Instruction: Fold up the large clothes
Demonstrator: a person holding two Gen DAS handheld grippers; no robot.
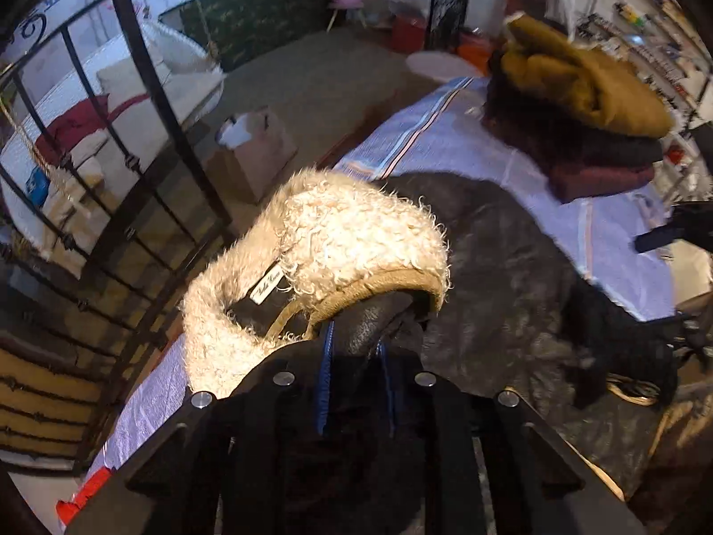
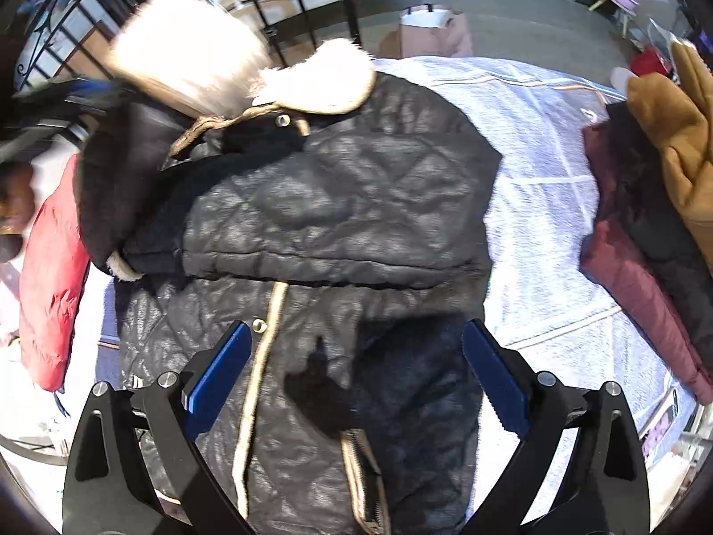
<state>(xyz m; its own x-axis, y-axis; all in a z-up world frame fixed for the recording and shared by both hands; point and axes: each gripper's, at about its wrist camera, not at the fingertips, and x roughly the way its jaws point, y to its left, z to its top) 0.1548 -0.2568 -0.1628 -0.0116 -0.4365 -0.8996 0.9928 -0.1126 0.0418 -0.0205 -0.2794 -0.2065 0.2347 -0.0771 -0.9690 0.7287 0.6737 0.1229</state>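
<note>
A black quilted jacket point(image 2: 338, 187) lies spread on a table covered with a white cloth point(image 2: 543, 178). Its hood, edged in cream curly fur point(image 1: 334, 232), is lifted off the table. My left gripper point(image 1: 356, 352) is shut on the dark hood fabric just below the fur, with the cloth bunched between the blue pads. In the right wrist view the fur hood point(image 2: 187, 49) is blurred at the upper left. My right gripper point(image 2: 356, 334) hangs open over the jacket's lower front with nothing between its fingers point(image 2: 223, 370).
A stack of folded clothes point(image 1: 579, 102), mustard on top of dark red, sits at the table's far end. A red puffy jacket point(image 2: 49, 276) hangs off the left edge. A black metal railing point(image 1: 133, 133) and a paper bag point(image 1: 254, 151) stand beyond the table.
</note>
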